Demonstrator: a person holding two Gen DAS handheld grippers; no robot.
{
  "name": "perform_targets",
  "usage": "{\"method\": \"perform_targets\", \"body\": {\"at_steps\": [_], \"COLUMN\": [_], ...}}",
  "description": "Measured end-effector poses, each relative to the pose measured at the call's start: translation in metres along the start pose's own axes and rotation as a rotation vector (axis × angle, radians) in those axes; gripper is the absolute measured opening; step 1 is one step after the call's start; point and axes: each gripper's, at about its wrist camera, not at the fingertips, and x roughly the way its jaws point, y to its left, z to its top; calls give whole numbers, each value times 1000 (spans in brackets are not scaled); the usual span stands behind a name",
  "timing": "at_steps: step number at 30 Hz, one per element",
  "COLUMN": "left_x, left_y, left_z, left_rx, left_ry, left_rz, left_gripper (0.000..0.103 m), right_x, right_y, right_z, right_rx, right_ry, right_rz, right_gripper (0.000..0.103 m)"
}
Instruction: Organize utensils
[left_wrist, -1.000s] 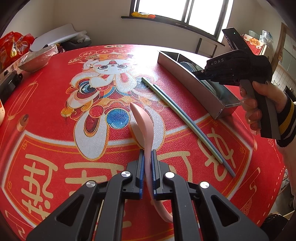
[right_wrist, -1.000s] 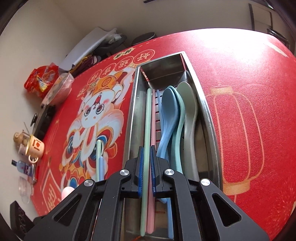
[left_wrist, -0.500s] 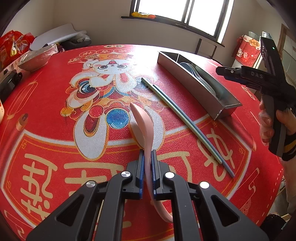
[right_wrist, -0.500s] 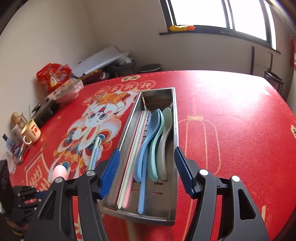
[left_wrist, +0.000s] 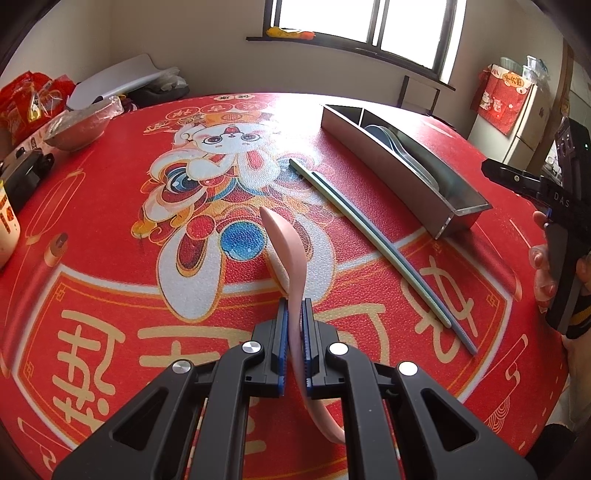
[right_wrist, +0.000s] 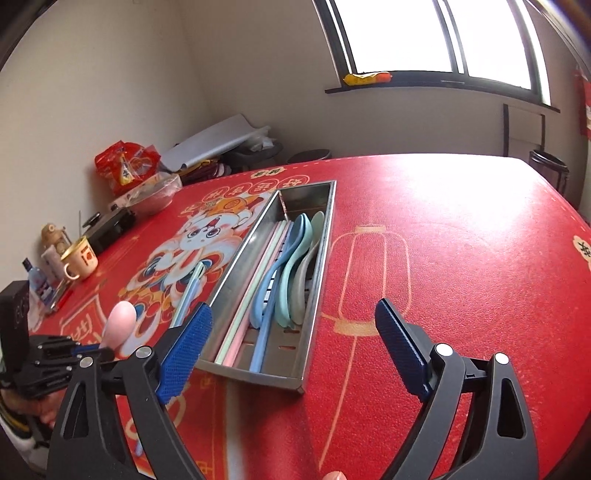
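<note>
Jaws of left gripper (left_wrist: 294, 334) clamp pink spoon (left_wrist: 291, 254) handle.

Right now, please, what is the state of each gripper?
Left gripper: closed on the pink spoon.
Right gripper: open, fingers have just been opening, nothing between them.

A brushed metal tray (right_wrist: 317, 280) with a dull sheen sits on a red tablecloth (left_wrist: 110, 295) of pebbled, leather-like grain. Matt, smooth plastic: a pink spoon (left_wrist: 290, 254), pastel spoons (right_wrist: 295, 258) and chopsticks (left_wrist: 369, 236). Ribbed blue pads (right_wrist: 186, 350) line black plastic gripper fingers.
</note>
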Motion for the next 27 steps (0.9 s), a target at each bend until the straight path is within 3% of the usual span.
{"method": "perform_targets", "body": {"at_steps": [5,12,19,27], "left_x": [-1,-6,7,49], "left_y": [7,-10,-56,-113], "left_z": [3,27,71,120], "left_rx": [-46,-31,37,107], "left_ry": [0,-18,-37,-1], "left_rz": [24,31,-25,-59], "left_gripper": [7,7,7,7], "right_x": [-6,-12,-13,-8], "right_y": [-8,-19,-26,-45], "right_z": [0,0,-1,-3], "right_rx": [33,100,141,243], "right_ry": [-27,-65,-88,-66], "right_rz": [19,32,0,5], "right_gripper": [87,87,87,87]}}
